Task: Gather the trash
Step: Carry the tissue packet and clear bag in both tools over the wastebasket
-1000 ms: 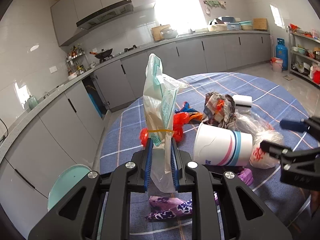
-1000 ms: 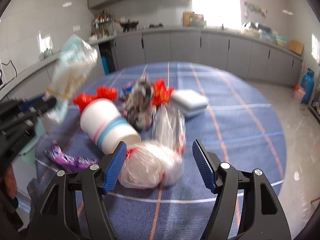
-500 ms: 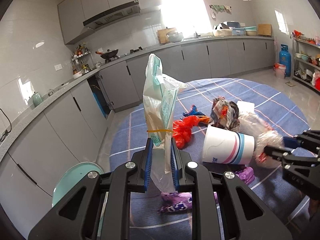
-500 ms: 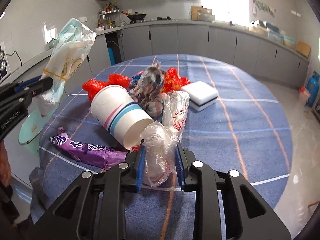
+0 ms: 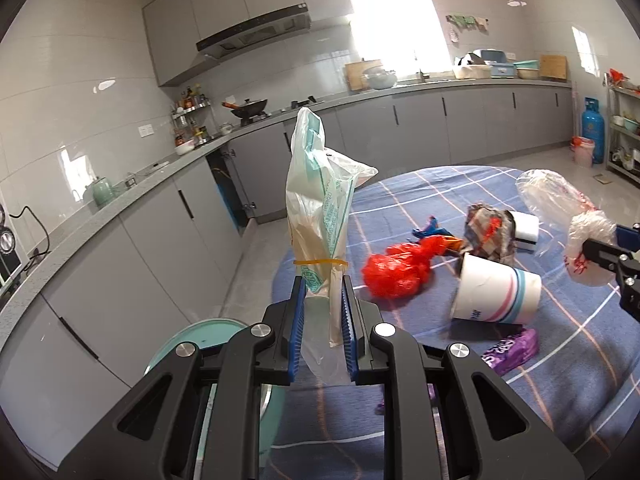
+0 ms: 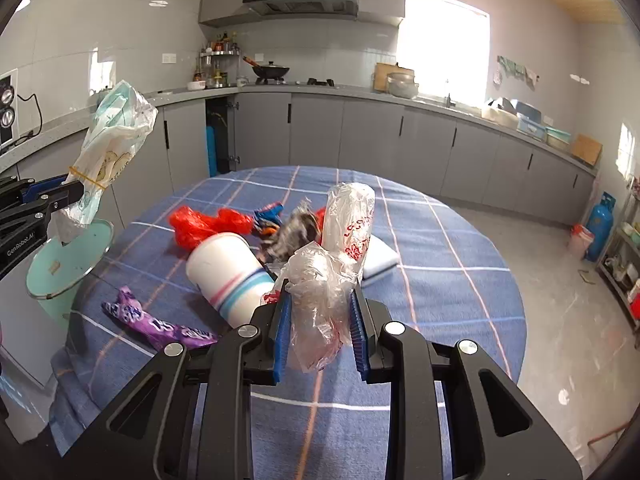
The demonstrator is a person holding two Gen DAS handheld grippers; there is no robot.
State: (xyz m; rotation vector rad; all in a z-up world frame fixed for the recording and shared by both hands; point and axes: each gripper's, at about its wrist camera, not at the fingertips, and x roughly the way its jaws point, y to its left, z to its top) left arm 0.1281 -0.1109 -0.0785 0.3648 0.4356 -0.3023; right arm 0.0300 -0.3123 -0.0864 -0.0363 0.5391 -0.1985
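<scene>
My left gripper (image 5: 323, 282) is shut on the lower end of a white-and-green plastic bag (image 5: 320, 200) bound with a yellow rubber band. The bag stands upright above the teal bin (image 5: 208, 336). My right gripper (image 6: 320, 300) is shut on a crumpled clear plastic bag with red print (image 6: 344, 232), held above the table. Seen from the left wrist, that clear bag (image 5: 588, 248) hangs at the far right. On the blue checked tablecloth (image 6: 440, 280) lie a tipped paper cup (image 6: 232, 272), a red plastic bag (image 6: 200, 224), a purple wrapper (image 6: 156, 322) and a grey crumpled wrapper (image 5: 488, 228).
A white sponge-like block (image 6: 380, 260) lies behind the clear bag. The teal bin (image 6: 68, 264) stands on the floor at the table's left edge. Grey kitchen cabinets (image 6: 360, 140) run along the walls. A blue gas cylinder (image 6: 600, 224) stands at the far right.
My right gripper closed on the clear bag and lifted it off the table. My left gripper rose a little with its bag still held.
</scene>
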